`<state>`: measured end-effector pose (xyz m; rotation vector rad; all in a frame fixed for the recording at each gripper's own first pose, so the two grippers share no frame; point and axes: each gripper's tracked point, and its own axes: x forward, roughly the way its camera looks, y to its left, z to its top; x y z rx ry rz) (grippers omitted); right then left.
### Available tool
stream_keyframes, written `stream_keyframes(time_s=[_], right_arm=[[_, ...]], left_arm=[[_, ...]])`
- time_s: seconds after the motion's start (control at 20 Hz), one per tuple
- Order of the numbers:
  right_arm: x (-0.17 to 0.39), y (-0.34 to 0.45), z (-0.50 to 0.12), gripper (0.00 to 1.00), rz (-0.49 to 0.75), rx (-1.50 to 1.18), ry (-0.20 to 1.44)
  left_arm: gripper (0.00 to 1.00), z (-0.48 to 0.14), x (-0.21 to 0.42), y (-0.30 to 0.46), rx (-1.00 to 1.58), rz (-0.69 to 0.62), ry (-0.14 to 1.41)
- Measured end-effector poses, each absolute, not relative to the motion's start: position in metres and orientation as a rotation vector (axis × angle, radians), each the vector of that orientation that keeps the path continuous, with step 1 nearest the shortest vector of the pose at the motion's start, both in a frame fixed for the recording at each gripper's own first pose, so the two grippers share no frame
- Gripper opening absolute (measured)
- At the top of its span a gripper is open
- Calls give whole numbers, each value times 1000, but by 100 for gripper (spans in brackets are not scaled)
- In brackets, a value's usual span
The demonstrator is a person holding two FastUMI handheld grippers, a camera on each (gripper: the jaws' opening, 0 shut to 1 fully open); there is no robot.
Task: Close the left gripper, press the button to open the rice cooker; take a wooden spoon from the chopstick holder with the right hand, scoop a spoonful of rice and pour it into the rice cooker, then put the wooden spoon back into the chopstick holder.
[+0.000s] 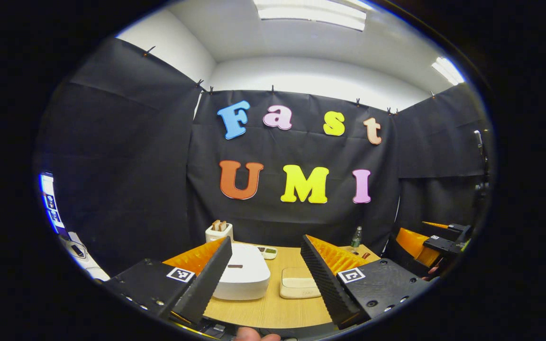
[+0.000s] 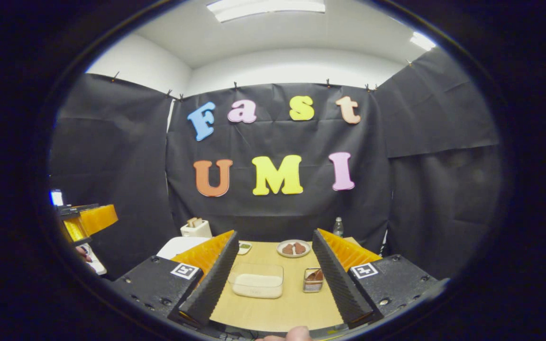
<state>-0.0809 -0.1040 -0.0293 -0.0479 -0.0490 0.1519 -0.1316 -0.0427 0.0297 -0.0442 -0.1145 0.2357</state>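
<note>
Left gripper view: left gripper (image 1: pixel 266 279) spread wide, nothing between the fingers, held above the table (image 1: pixel 273 308); white rice cooker (image 1: pixel 242 277) lid down at left, just beyond. Right gripper view: right gripper (image 2: pixel 273 284) likewise spread and empty; rice container (image 2: pixel 257 280) ahead, chopstick holder (image 2: pixel 313 280) just beside it on the right, brown utensils inside.

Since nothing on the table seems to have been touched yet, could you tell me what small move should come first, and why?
Probably closing the left gripper: its fingers stand wide apart above the table, with the white rice cooker just ahead, lid down. Shut fingers would make a firm tip for pressing the button. The right gripper is open too, and can wait.
</note>
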Motion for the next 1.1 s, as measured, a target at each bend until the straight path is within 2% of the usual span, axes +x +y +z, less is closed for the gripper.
stream_keyframes(time_s=[0.5, 1.1], right_arm=[[-105, -113, -59, 99, 140, -37, -10], [-111, -114, -55, 100, 147, -26, -14]], left_arm=[[94, 19, -152, -64, -8, 241, -151], [94, 22, -155, -69, -19, 228, -165]])
